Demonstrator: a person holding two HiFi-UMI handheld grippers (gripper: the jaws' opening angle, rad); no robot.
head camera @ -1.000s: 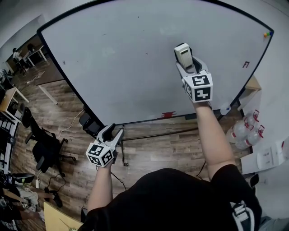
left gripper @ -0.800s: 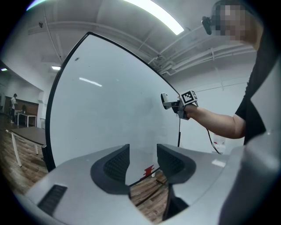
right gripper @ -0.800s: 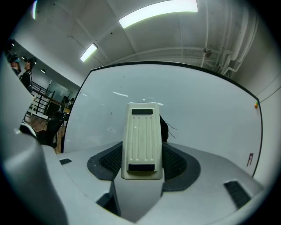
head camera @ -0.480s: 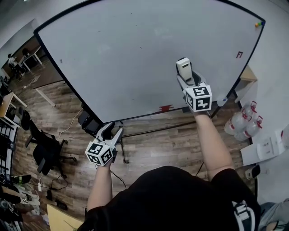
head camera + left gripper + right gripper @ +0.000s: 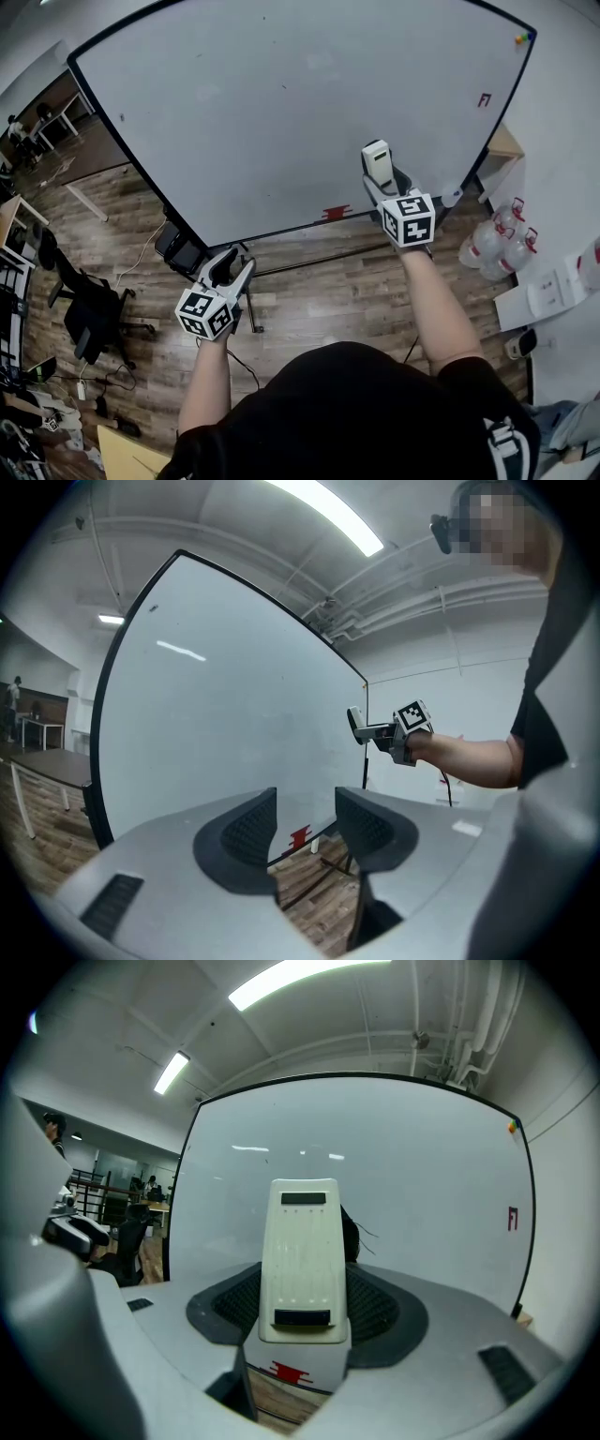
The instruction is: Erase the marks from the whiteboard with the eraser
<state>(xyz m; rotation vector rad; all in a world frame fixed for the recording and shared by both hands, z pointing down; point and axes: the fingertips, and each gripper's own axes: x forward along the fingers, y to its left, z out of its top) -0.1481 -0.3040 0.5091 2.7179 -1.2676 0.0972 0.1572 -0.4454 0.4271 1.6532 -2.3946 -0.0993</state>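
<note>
Two grippers out front: your right arm stretches forward, right gripper (image 5: 382, 183) pinching the eraser (image 5: 377, 161) at the lower right of the whiteboard (image 5: 262, 112); your left gripper (image 5: 232, 268) hangs lower, jaws spread, empty.

The right tool (image 5: 382, 184) holds eraser (image 5: 377, 159) near whiteboard (image 5: 262, 122).
</note>
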